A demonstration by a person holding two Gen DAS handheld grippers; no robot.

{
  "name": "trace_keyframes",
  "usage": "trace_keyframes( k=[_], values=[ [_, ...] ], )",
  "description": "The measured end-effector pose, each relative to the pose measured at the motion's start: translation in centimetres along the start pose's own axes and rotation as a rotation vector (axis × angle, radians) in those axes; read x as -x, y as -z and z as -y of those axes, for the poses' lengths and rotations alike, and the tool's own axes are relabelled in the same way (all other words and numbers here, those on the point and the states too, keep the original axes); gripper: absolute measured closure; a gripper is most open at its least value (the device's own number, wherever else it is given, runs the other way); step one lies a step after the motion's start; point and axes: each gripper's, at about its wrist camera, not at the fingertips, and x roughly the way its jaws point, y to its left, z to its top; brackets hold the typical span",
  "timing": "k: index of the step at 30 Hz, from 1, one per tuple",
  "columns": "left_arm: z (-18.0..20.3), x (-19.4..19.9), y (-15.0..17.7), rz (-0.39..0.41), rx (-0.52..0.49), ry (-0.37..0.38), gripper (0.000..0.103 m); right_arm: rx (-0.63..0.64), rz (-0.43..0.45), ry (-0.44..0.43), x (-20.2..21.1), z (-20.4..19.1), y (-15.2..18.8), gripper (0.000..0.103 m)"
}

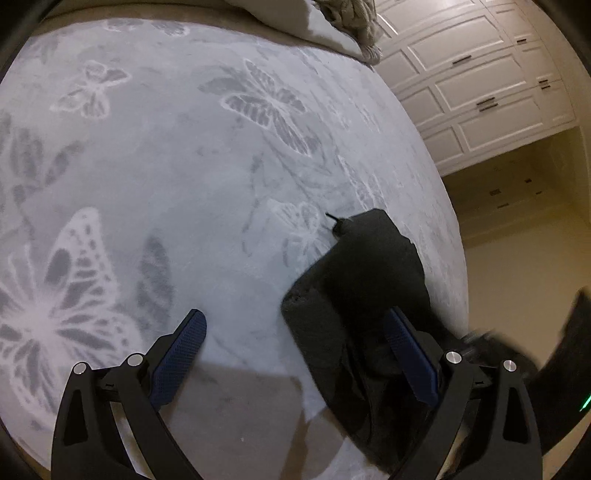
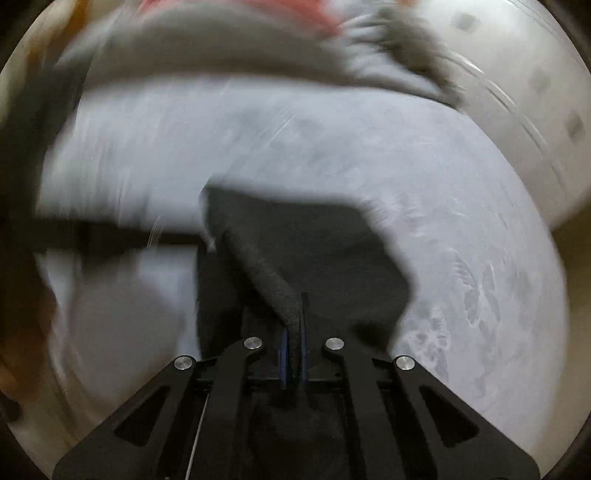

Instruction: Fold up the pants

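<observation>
Pale grey butterfly-print bed cover carried the dark charcoal knit pants, bunched near the right edge. Right tool was clenched on a pants fold; left tool hung released w/ nothing in it. Prob. early step: spreading flat; next needs a left grab. Right view was badly blurred, waistband vs. hem unclear.

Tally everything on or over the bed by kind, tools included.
Black pants: 1
Butterfly-print bedspread: 1
Grey knitted throw: 1
Tools: 2, the left tool open, the right tool shut on the pants
Total: 5
</observation>
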Motion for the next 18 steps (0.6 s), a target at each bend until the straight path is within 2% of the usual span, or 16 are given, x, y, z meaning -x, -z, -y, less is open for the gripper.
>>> trace_keyframes(
  k=[3, 4, 6, 7, 8, 9, 10, 11, 12, 13, 14, 15, 16, 17, 18],
  values=[
    [1.1, -1.2, -0.4, -0.022, -0.024, -0.012, 0.009, -0.152, 0.112, 0.038, 4.5, 4.8, -0.7, 0.100],
    [1.4, -1.5, -0.4, -0.040, -0.031, 0.010, 0.009, -0.206, 0.137, 0.063, 5.8, 6.6, -0.8, 0.100],
    [2.5, -3.3, -0.4, -0.129, -0.052, 0.096, 0.011, -0.292, 0.173, 0.108, 7.7, 9.6, -0.3, 0.100],
    [3.0, -4.1, -0.3, -0.161, -0.066, 0.121, 0.029, -0.292, 0.173, 0.108, 7.7, 9.6, -0.3, 0.100],
    [3.7, -5.4, -0.2, -0.212, -0.079, 0.140, 0.064, -0.331, 0.196, 0.128, 8.4, 11.5, 0.1, 0.100],
    [3.9, -6.4, -0.2, -0.255, -0.075, 0.153, 0.093, -0.346, 0.213, 0.143, 8.8, 12.1, 0.3, 0.100],
    [3.8, -7.2, -0.3, -0.299, -0.046, 0.173, 0.097, -0.352, 0.224, 0.146, 9.1, 12.4, 0.6, 0.100],
    [3.4, -6.8, -0.6, -0.285, 0.019, 0.212, 0.097, -0.353, 0.232, 0.142, 9.1, 12.4, 0.6, 0.100],
    [3.5, -5.4, -1.0, -0.232, 0.025, 0.237, 0.097, -0.343, 0.239, 0.140, 9.3, 12.1, 0.3, 0.100],
    [3.7, -2.8, -1.3, -0.146, 0.002, 0.256, 0.097, -0.343, 0.239, 0.140, 9.3, 12.1, 0.3, 0.100],
    [3.7, -0.7, -1.3, -0.087, -0.004, 0.285, 0.097, -0.271, 0.266, 0.123, 9.7, 10.4, -0.3, 0.100],
    [3.5, 1.5, -1.1, -0.045, 0.005, 0.318, 0.097, -0.271, 0.266, 0.123, 9.7, 10.4, -0.3, 0.100],
    [2.9, 3.4, -0.6, -0.019, 0.024, 0.358, 0.097, -0.206, 0.279, 0.089, 9.6, 8.1, -0.5, 0.100],
    [2.3, 4.6, 0.1, 0.003, 0.030, 0.368, 0.097, -0.160, 0.279, 0.059, 9.5, 6.5, -0.3, 0.100],
    [1.6, 5.6, 1.0, 0.032, 0.020, 0.332, 0.097, -0.106, 0.263, 0.012, 8.6, 4.3, -0.1, 0.100]
  ],
)
